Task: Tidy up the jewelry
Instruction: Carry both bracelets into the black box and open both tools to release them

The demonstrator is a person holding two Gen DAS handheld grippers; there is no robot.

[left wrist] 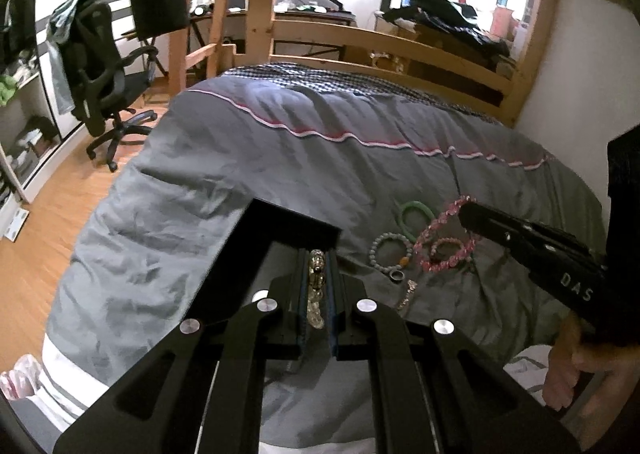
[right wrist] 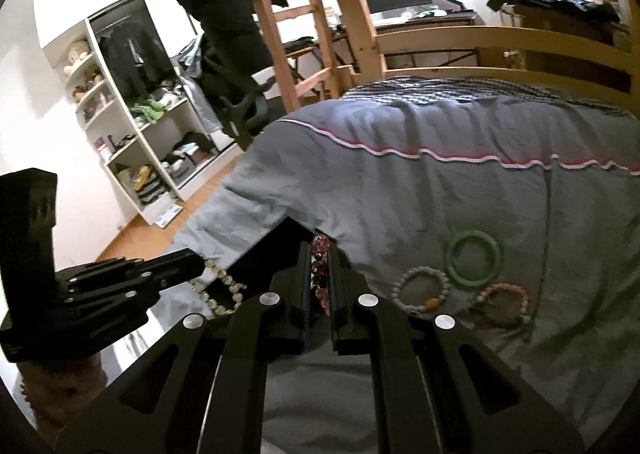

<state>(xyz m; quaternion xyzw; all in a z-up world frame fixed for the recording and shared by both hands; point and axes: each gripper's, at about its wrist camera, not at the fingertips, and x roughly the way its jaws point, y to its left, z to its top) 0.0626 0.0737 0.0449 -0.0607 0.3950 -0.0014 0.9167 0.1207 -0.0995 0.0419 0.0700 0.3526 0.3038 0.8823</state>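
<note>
My left gripper (left wrist: 317, 266) is shut on a clear and brown bead bracelet (left wrist: 316, 286), above a black tray (left wrist: 280, 222) on the bed. The bracelet also hangs from the left gripper (right wrist: 192, 260) in the right wrist view (right wrist: 220, 290). My right gripper (right wrist: 320, 254) is shut on a pink bead bracelet (right wrist: 321, 274), lifted over the tray's edge (right wrist: 280, 238). In the left wrist view the right gripper (left wrist: 468, 214) holds that pink bracelet (left wrist: 440, 238). On the grey duvet lie a green bangle (right wrist: 475, 257), a pale bead bracelet (right wrist: 420, 290) and a small peach bracelet (right wrist: 504, 304).
A dark ring (left wrist: 397, 275) and a small metal charm (left wrist: 407, 294) lie on the duvet (left wrist: 280, 142) near the bracelets. The wooden bed frame (left wrist: 380, 42) is behind. An office chair (left wrist: 104, 74) and white shelves (right wrist: 132, 126) stand to the left on the wood floor.
</note>
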